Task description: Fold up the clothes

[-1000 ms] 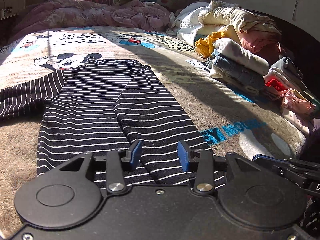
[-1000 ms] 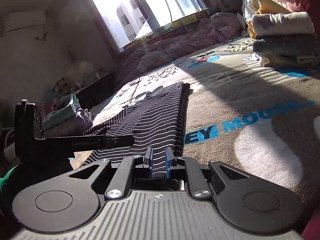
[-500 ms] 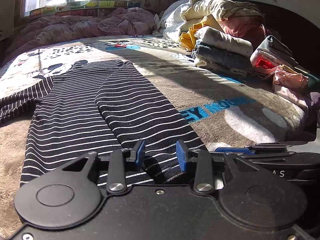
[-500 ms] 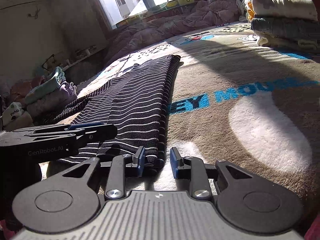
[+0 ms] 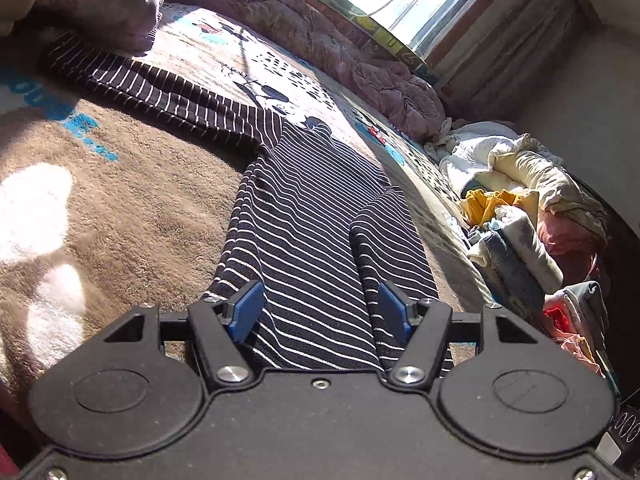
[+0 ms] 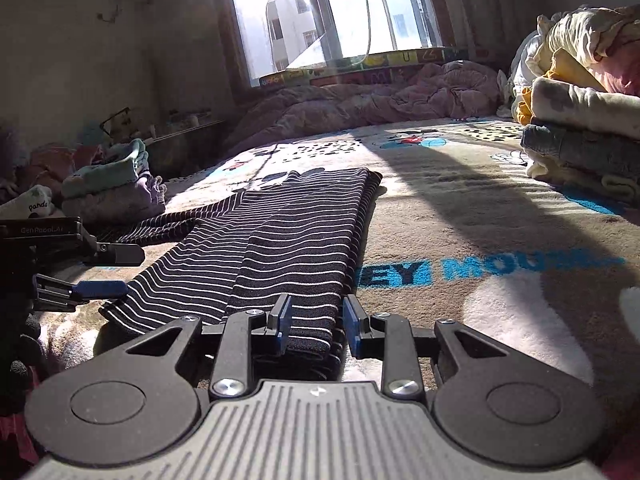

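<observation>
Straight ahead of both grippers: striped top [image 5: 304,216] flat on bed [image 5: 120,200], long axis running away toward window, hem nearest jaws; right side already folded inward, left sleeve [image 5: 160,92] still spread out to left

Left gripper [image 5: 320,312]: jaws just opened wide, hem between them, pads not pressing

Right gripper [image 6: 316,320]: jaws part open, straddling folded edge at hem, no clear grip

Left hand nearer unfolded sleeve

Clothes pile [image 6: 580,120] well apart at right, nothing blocking
</observation>
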